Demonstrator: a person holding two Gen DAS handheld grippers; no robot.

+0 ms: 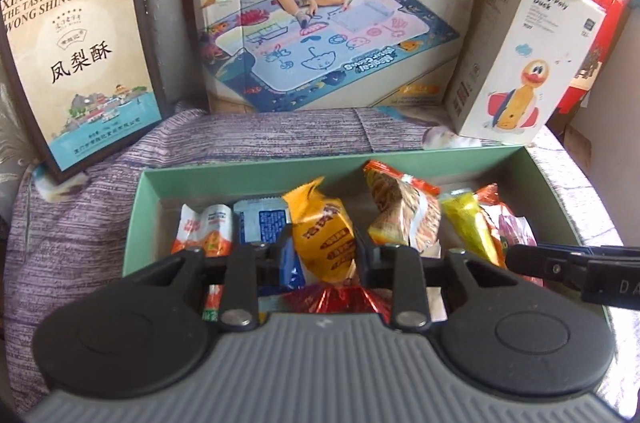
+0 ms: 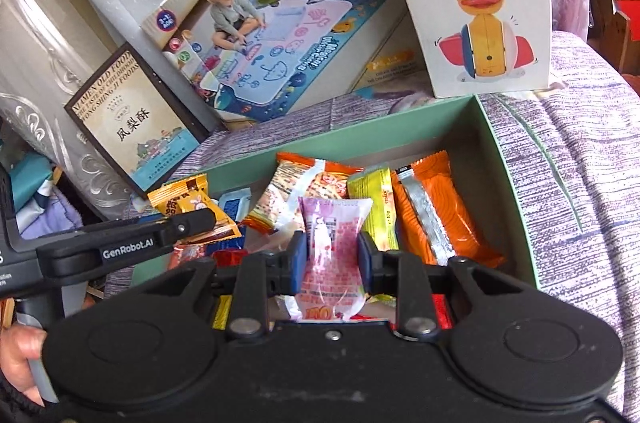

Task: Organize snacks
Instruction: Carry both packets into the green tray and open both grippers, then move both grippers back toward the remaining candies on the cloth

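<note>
A lived-in home, purple woven bedspread (image 1: 248, 139) as the base, child's doodle-mat box (image 1: 320, 23) behind it, Roly Poly Duck toy box (image 1: 520, 63) right of that box, patterned curtain (image 2: 36, 55) to its left

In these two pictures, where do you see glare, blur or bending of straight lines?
Left wrist view: yellow flare streak along the top, the water drawing mat box hazy, the green box rim bowed. Right wrist view: sharper; glare on the red foil packet; dark vignette in the corners.
</note>
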